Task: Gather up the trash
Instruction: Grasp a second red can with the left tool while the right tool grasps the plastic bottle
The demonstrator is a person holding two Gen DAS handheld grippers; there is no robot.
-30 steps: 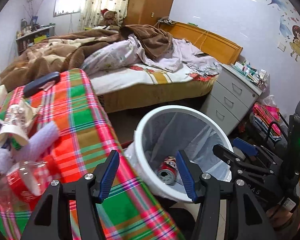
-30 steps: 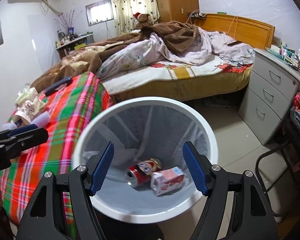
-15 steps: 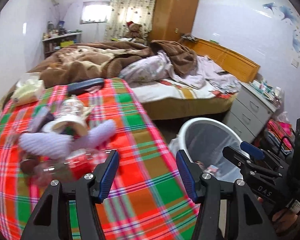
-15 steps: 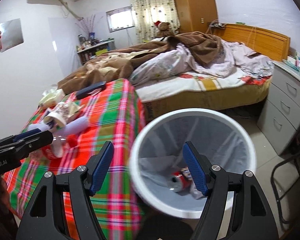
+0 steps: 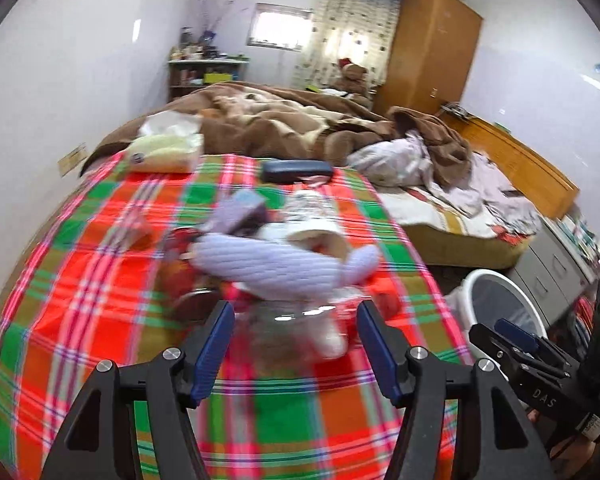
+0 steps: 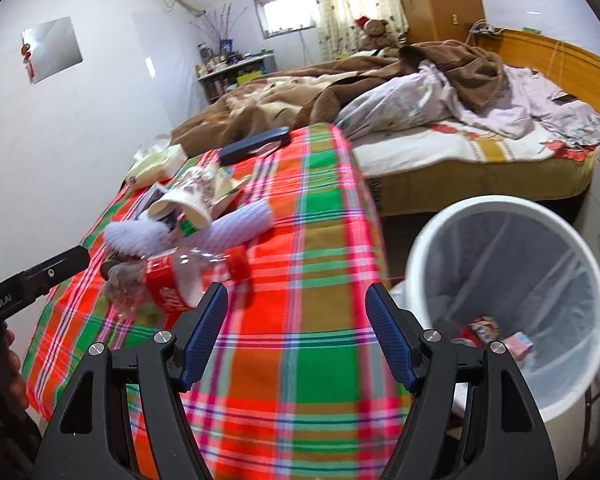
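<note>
1. Left gripper (image 5: 294, 344): fingers spread wide, nothing held. Crushed clear bottle (image 5: 300, 328) w/ red label lies on the plaid tablecloth (image 5: 100, 280), low centre of frame, right btwn the blue pads; contact can't be told, blur.
2. Right gripper (image 6: 294, 332): fingers also apart, empty, over bare cloth at low centre. Same bottle (image 6: 172, 284) sits just left of its left pad.
3. Rest of trash pile is above the bottle in both views: paper cup (image 6: 188, 204) on its side, lavender knit item (image 6: 236, 224) touching it.
4. White bin (image 6: 508, 304), right of frame, is beside the table edge.
5. Only the right view shows inside the bin: a can and small carton (image 6: 518, 346) at the bottom. The left view shows just the bin's rim (image 5: 496, 280) at right edge, plus the right gripper's body at lower right.
6. Tissue pack (image 5: 164, 152) and dark case (image 5: 296, 170) are at the table's far end.
</note>
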